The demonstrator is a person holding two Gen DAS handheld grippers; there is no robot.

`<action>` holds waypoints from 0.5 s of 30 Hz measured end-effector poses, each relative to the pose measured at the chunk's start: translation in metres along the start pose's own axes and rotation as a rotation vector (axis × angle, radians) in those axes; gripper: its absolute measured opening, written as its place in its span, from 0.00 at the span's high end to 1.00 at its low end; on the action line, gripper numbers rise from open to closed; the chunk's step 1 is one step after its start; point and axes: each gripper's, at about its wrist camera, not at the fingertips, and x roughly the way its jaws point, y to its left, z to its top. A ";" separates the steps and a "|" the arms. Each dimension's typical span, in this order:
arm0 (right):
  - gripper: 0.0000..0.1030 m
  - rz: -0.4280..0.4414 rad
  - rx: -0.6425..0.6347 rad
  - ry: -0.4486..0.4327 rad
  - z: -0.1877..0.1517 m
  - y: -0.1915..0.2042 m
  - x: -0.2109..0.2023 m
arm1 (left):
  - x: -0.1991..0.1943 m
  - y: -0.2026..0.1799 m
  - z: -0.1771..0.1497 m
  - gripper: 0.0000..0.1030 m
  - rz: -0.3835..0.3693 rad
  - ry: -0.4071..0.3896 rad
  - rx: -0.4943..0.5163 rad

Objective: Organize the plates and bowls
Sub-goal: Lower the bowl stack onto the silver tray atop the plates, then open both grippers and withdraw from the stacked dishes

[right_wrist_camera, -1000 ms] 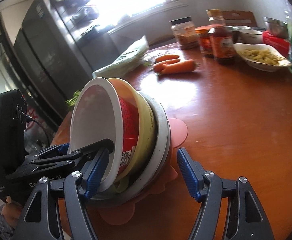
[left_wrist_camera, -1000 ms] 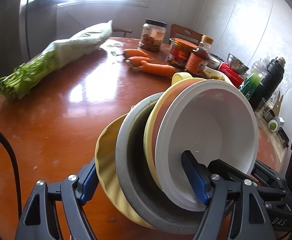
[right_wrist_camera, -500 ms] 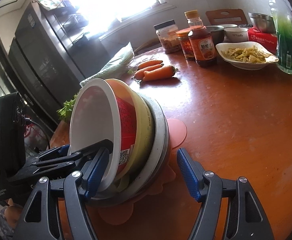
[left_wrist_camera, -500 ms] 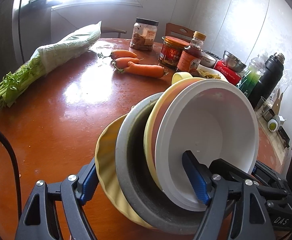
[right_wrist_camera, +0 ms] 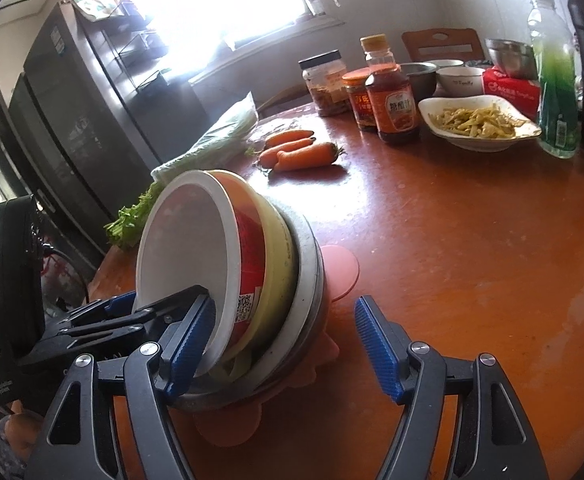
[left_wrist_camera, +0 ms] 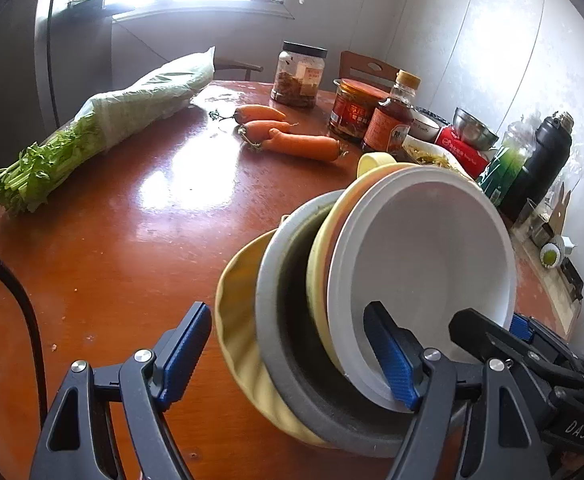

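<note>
A tilted stack of dishes stands between both grippers above the brown table: a white bowl with a red printed side (left_wrist_camera: 432,256) (right_wrist_camera: 195,248) in front, then a yellow bowl (right_wrist_camera: 277,256), a grey plate (left_wrist_camera: 287,344) (right_wrist_camera: 306,280), a wavy yellow plate (left_wrist_camera: 237,320) and a pink flower-shaped plate (right_wrist_camera: 342,268). My left gripper (left_wrist_camera: 287,354) straddles the stack, one finger inside the white bowl, one outside the yellow plate. My right gripper (right_wrist_camera: 287,344) straddles it from the opposite side. Both hold the stack.
On the table (left_wrist_camera: 111,248) lie bagged celery (left_wrist_camera: 103,120) and three carrots (left_wrist_camera: 292,136). Jars and a sauce bottle (right_wrist_camera: 392,96), a dish of food (right_wrist_camera: 478,122), small bowls, a green bottle (right_wrist_camera: 556,92) and a black flask (left_wrist_camera: 540,164) stand at the far side.
Both grippers and the stack have shifted together relative to the table; the jars and carrots sit differently in view. The grip on the stack is unchanged.
</note>
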 end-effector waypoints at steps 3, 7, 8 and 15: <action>0.28 -0.015 -0.007 -0.012 0.001 0.002 -0.004 | -0.006 0.001 0.000 0.24 -0.002 -0.015 0.002; 0.28 -0.068 -0.034 -0.036 0.002 0.008 -0.008 | -0.012 0.001 -0.001 0.24 -0.009 -0.033 0.007; 0.27 -0.078 -0.046 -0.047 0.002 0.011 -0.010 | -0.013 0.002 -0.001 0.24 -0.008 -0.038 0.005; 0.26 -0.096 -0.045 -0.077 0.002 0.014 -0.020 | -0.026 0.005 -0.001 0.24 0.002 -0.072 0.004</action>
